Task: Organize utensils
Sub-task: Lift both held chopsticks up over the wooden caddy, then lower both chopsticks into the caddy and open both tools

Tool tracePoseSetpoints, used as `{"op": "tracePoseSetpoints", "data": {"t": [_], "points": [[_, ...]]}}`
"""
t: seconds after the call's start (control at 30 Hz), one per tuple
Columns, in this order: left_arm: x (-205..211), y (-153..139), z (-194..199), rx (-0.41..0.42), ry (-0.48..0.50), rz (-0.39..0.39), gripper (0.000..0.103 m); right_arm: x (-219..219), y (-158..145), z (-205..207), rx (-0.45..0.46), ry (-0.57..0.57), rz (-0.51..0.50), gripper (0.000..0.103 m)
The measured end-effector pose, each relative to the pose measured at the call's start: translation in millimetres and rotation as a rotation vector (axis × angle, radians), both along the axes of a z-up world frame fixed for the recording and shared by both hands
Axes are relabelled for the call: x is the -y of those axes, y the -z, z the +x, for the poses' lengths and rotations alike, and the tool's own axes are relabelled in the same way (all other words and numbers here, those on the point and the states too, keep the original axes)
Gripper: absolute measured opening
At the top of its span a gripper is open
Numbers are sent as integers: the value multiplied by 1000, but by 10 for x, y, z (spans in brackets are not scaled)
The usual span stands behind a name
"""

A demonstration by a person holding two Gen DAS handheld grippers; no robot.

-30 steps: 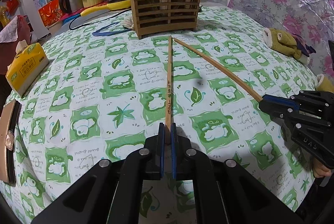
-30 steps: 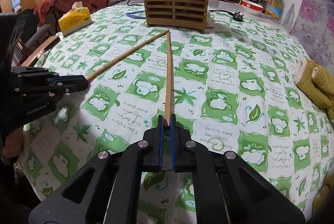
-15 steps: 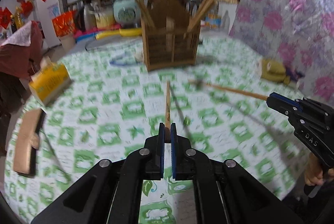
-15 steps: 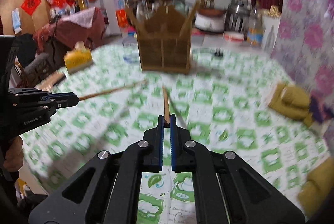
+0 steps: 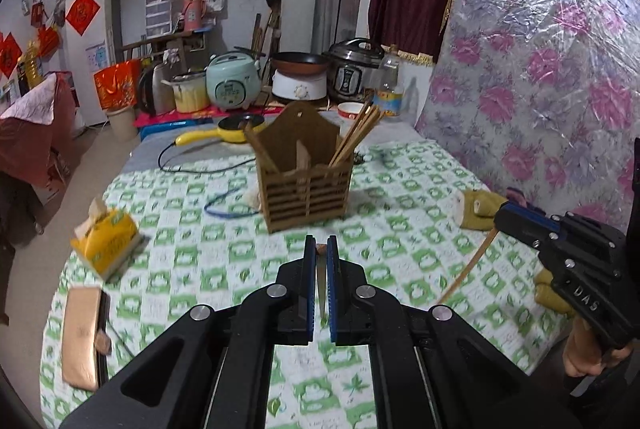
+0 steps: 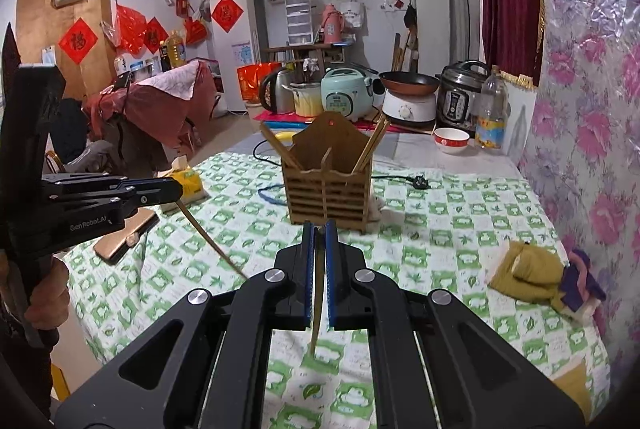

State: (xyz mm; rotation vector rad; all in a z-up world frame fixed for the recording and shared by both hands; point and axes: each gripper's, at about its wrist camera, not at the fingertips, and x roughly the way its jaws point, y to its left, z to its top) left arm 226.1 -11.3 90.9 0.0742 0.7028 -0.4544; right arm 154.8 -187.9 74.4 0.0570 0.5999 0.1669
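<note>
A slatted wooden utensil holder (image 5: 308, 197) (image 6: 328, 197) stands mid-table, with chopsticks leaning in its left and right compartments. My left gripper (image 5: 320, 243) (image 6: 174, 189) is shut on the top end of one wooden chopstick (image 5: 321, 293) (image 6: 212, 241), which hangs slanting down above the cloth. My right gripper (image 6: 319, 229) (image 5: 500, 219) is shut on a second chopstick (image 6: 317, 301) (image 5: 468, 269) the same way. Both grippers hover short of the holder, the left one to the left of the right one.
The table has a green-and-white patterned cloth (image 5: 400, 229). A yellow tissue pack (image 5: 108, 241) and a brown flat case (image 5: 82, 337) lie at the left, an olive cloth bundle (image 6: 524, 273) at the right. A blue cable (image 5: 224, 207), a black plug (image 6: 420, 183) and cookers (image 6: 348, 93) lie behind the holder.
Both grippers have risen, lifting their chopsticks off the cloth. The sticks lay flat pointing at the holder; now they hang tip-down. Both views have tilted up toward the room.
</note>
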Motion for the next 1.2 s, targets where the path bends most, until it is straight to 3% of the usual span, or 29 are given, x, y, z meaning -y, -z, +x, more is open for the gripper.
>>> {"op": "tracePoseSetpoints", "data": {"t": [0.33, 0.53, 0.77, 0.87, 0.93, 1.03, 1.1, 1.2], "points": [[284, -664, 578, 120, -13, -23, 6, 88, -414, 652, 80, 38, 40, 6], [375, -914, 1081, 173, -65, -36, 6, 117, -758, 1098, 209, 101, 71, 6], [411, -790, 1581, 201, -120, -35, 6, 114, -775, 1560, 319, 164, 84, 6], [410, -556, 1795, 172, -132, -22, 6, 124, -567, 1783, 299, 176, 90, 6], [391, -372, 1930, 126, -137, -21, 6, 102, -328, 1996, 225, 158, 89, 9], [315, -189, 2043, 72, -149, -17, 21, 116, -18, 2191, 127, 166, 75, 11], [230, -167, 2000, 70, -168, -29, 43, 150, 11, 2182, 112, 169, 85, 11], [107, -250, 1872, 79, -193, -46, 52, 179, -49, 2044, 125, 181, 85, 14]]}}
